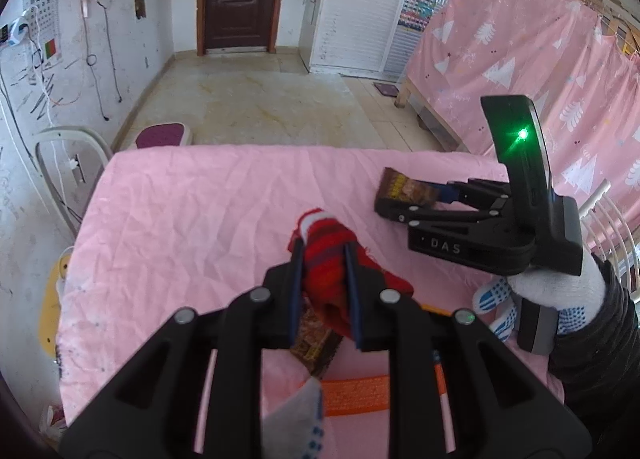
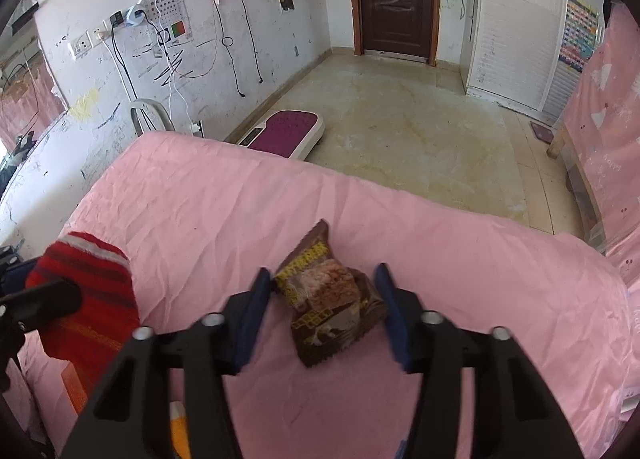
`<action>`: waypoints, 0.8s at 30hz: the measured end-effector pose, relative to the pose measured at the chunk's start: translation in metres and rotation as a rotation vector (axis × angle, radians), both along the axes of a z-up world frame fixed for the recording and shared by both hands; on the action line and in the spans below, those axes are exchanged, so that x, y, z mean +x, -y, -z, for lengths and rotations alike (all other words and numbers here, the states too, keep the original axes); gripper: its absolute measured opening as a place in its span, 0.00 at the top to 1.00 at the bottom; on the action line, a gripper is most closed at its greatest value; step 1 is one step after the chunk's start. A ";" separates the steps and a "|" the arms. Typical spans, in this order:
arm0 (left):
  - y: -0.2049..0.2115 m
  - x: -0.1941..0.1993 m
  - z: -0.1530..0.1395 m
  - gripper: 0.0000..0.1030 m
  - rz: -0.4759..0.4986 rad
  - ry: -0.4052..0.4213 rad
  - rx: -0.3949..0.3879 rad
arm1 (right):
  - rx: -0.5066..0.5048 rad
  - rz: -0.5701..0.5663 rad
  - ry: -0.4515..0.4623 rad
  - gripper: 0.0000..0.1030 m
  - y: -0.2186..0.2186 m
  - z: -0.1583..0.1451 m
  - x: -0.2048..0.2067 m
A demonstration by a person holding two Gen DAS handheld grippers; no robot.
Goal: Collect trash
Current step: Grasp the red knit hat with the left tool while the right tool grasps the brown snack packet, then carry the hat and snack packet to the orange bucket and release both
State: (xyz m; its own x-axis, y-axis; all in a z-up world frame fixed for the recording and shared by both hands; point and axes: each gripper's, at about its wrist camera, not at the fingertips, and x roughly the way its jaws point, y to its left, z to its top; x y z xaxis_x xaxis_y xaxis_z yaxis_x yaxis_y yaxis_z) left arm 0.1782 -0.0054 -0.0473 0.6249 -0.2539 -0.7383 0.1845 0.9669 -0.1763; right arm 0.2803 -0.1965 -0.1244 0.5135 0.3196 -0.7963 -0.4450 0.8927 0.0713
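My left gripper (image 1: 323, 247) is shut on a red striped knit sock (image 1: 320, 227), held a little above the pink sheet (image 1: 180, 219); the sock also shows at the left of the right wrist view (image 2: 88, 279). Under it lies a brown wrapper (image 1: 316, 343). A brown snack packet (image 2: 332, 299) lies flat on the sheet between the blue pads (image 2: 260, 299) of my right gripper (image 2: 321, 273). The pads stand at its two edges and the packet is not squeezed. From the left wrist view, that packet (image 1: 404, 187) sits at the tip of the right gripper (image 1: 408, 201), held by a white-gloved hand (image 1: 560, 287).
An orange strip (image 1: 356, 395) and a grey dotted glove (image 1: 304, 415) lie near the sheet's front edge. A white chair (image 1: 60, 155) stands at the left. Beyond the bed, a purple footboard (image 2: 288, 131) rests on the tiled floor, and a pink curtain (image 1: 520, 59) hangs at the right.
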 end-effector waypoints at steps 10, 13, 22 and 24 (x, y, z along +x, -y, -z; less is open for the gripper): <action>0.004 -0.014 -0.016 0.83 -0.014 0.033 0.017 | 0.034 0.018 0.052 0.83 0.018 -0.020 -0.022; 0.009 -0.018 -0.022 0.83 -0.008 0.047 0.024 | 0.049 0.030 0.071 0.83 0.029 -0.029 -0.031; 0.048 -0.028 -0.043 0.83 0.052 0.096 0.041 | 0.100 0.094 0.139 0.83 0.079 -0.057 -0.066; 0.059 -0.030 -0.047 0.83 0.070 0.104 0.047 | 0.111 0.115 0.152 0.83 0.096 -0.061 -0.074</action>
State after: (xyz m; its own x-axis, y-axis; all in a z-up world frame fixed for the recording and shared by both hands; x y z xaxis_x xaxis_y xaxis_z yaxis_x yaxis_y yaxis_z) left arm 0.1484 -0.0647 -0.0003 0.6803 -0.2662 -0.6829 0.2670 0.9577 -0.1074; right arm 0.2067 -0.2928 -0.0633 0.6631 0.3339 -0.6700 -0.3541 0.9284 0.1122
